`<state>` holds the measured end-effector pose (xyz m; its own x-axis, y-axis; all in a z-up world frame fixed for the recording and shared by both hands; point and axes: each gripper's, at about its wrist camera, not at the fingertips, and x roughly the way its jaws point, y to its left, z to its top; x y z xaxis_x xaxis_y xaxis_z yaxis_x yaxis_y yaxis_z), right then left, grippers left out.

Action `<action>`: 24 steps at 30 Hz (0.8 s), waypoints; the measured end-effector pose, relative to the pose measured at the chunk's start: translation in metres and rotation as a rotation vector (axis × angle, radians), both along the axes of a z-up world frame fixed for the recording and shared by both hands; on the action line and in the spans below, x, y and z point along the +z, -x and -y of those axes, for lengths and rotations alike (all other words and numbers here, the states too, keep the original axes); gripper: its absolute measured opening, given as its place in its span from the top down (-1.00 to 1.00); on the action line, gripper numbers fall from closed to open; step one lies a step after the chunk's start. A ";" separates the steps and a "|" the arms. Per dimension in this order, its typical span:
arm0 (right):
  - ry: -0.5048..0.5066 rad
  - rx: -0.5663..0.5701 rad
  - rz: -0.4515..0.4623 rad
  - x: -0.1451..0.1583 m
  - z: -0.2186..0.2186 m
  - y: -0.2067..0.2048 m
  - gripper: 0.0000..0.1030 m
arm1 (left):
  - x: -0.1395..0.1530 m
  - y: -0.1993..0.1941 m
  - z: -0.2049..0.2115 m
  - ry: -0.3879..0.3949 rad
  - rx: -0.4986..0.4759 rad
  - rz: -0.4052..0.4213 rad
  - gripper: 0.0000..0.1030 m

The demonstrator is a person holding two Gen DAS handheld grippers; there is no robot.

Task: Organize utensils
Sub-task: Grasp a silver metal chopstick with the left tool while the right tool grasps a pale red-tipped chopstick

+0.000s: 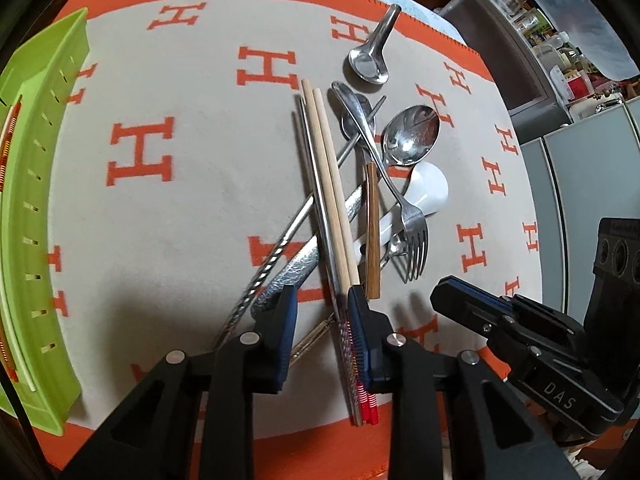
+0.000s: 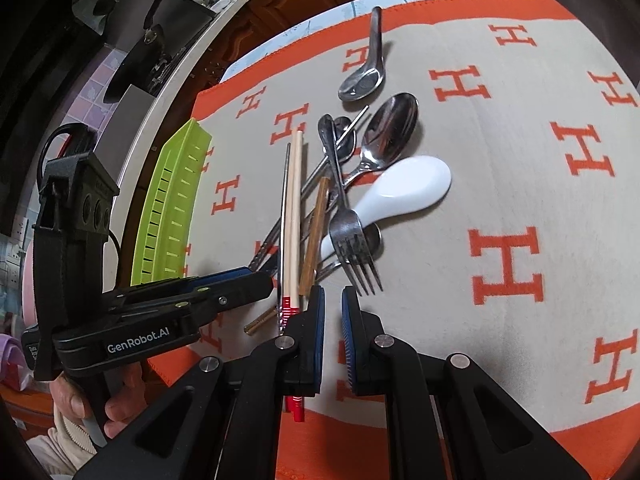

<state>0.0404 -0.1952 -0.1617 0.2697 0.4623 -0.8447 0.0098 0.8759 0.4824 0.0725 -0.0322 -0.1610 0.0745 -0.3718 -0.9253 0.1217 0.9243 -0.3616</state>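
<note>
A heap of utensils lies mid-cloth: wooden chopsticks with red ends (image 1: 332, 192) (image 2: 294, 216), a steel fork (image 1: 412, 240) (image 2: 352, 240), a large steel spoon (image 1: 412, 132) (image 2: 390, 128), a white ceramic spoon (image 1: 428, 188) (image 2: 404, 192), a steel soup spoon (image 1: 372, 60) (image 2: 364, 76), a brown wooden stick (image 1: 373, 232) (image 2: 316, 232). My left gripper (image 1: 322, 300) is open around the chopsticks' near part; it also shows in the right wrist view (image 2: 264, 280). My right gripper (image 2: 333, 300) (image 1: 452, 292) is open and empty, just before the fork's tines.
A green slotted tray (image 1: 44, 184) (image 2: 172, 208) stands at the left and holds chopsticks. The orange and beige H-patterned cloth (image 1: 168, 220) (image 2: 520, 184) covers the table. Cabinets and clutter lie beyond the far edge.
</note>
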 end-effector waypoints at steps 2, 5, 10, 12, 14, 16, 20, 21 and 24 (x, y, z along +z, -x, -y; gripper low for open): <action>-0.005 -0.001 -0.002 -0.002 0.001 0.000 0.82 | -0.002 -0.001 0.002 -0.012 -0.001 -0.004 0.53; -0.013 -0.001 -0.003 -0.004 0.003 0.000 0.82 | -0.004 -0.002 0.004 -0.018 -0.001 -0.007 0.54; -0.019 0.005 -0.002 -0.005 0.003 0.001 0.82 | -0.003 -0.003 0.003 -0.039 0.004 0.000 0.56; -0.021 0.007 -0.001 -0.006 0.003 0.001 0.82 | -0.003 -0.003 0.001 -0.039 0.010 0.000 0.56; -0.021 0.011 0.000 -0.006 0.003 0.001 0.82 | -0.003 -0.005 0.002 -0.046 0.011 -0.001 0.56; -0.018 0.013 -0.001 -0.007 0.002 0.002 0.82 | -0.002 -0.007 0.005 -0.065 0.001 0.005 0.56; -0.014 0.015 0.004 -0.007 0.000 0.002 0.82 | 0.000 -0.008 0.017 -0.132 -0.031 0.022 0.59; -0.011 0.014 0.006 -0.007 0.000 0.002 0.82 | 0.000 -0.008 0.020 -0.153 -0.040 0.026 0.64; -0.009 0.014 0.014 -0.005 0.000 0.003 0.82 | 0.000 -0.007 0.024 -0.192 -0.055 0.035 0.68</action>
